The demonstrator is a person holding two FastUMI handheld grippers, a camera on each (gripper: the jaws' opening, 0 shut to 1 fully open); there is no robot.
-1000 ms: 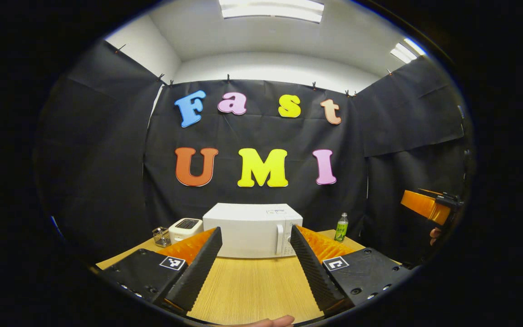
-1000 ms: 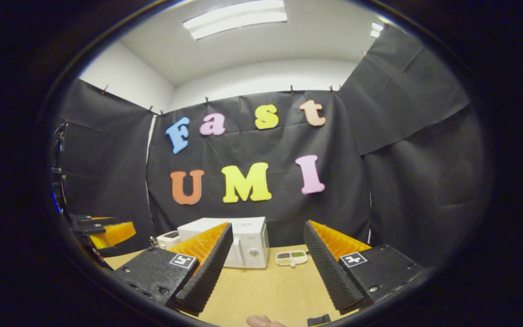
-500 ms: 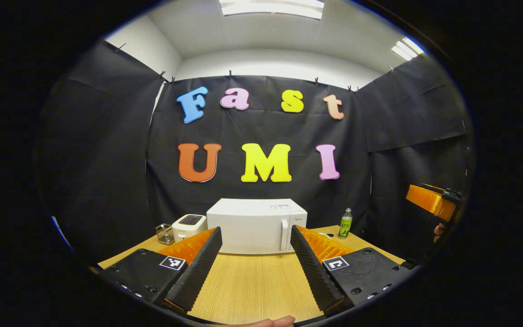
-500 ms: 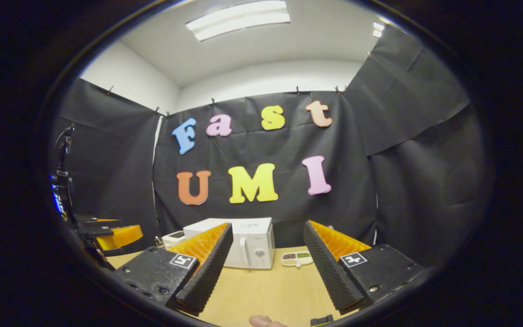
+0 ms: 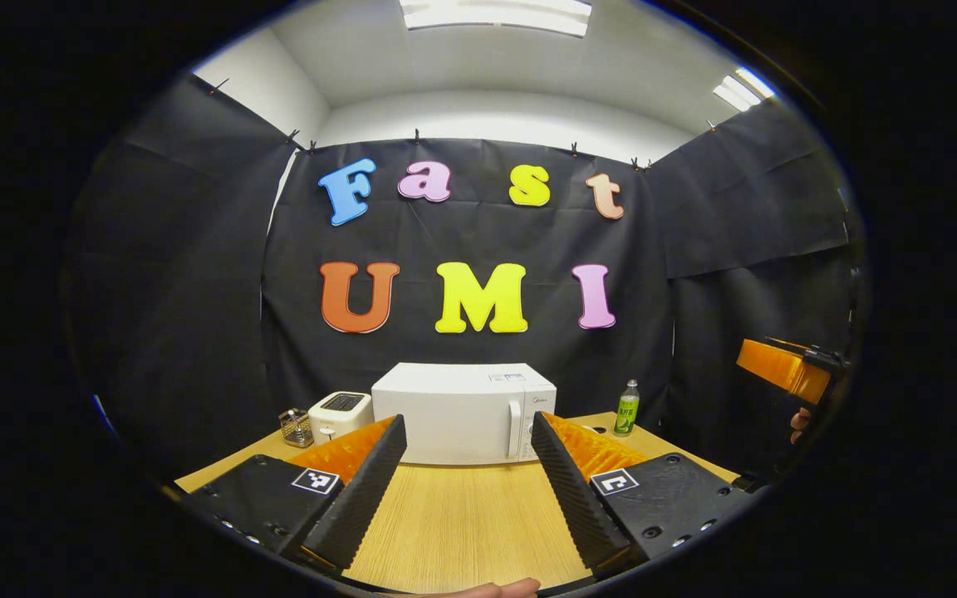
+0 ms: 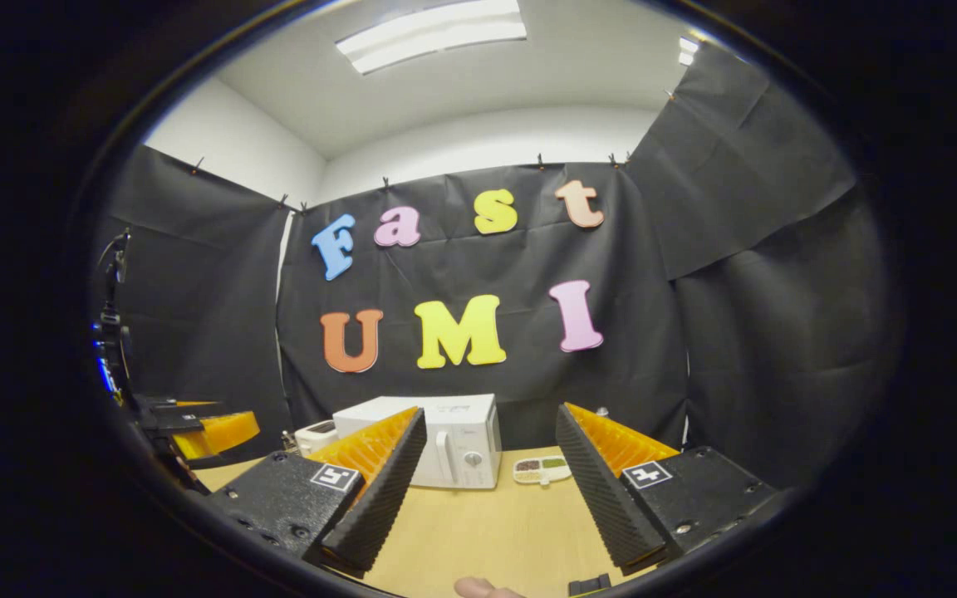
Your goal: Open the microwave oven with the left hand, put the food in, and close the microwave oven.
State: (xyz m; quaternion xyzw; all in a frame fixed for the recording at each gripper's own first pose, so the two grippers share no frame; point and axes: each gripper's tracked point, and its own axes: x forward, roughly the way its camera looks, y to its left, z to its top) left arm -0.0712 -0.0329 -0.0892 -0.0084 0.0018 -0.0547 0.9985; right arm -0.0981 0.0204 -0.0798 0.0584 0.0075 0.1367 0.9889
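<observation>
A white microwave oven (image 5: 462,413) stands shut at the back of the wooden table (image 5: 453,523), its handle (image 5: 513,428) on the right of the door. In the right gripper view the microwave oven (image 6: 453,440) sits left of a white food tray (image 6: 542,469) with several compartments. My left gripper (image 5: 466,486) is open over the near table, well short of the oven, with nothing between its fingers. My right gripper (image 6: 487,490) is open too and holds nothing. The right gripper (image 5: 786,370) also shows at the far right of the left gripper view, and the left gripper (image 6: 204,428) at the left of the right gripper view.
A white toaster (image 5: 339,414) and a small wire rack (image 5: 296,427) stand left of the oven. A green bottle (image 5: 627,409) stands to its right. A fingertip (image 5: 495,588) shows at the bottom edge. Black cloth walls close in the table.
Both views have wobbled slightly; the microwave sits a little higher in frame than a second ago. Both grippers stay open and nothing on the table has moved.
</observation>
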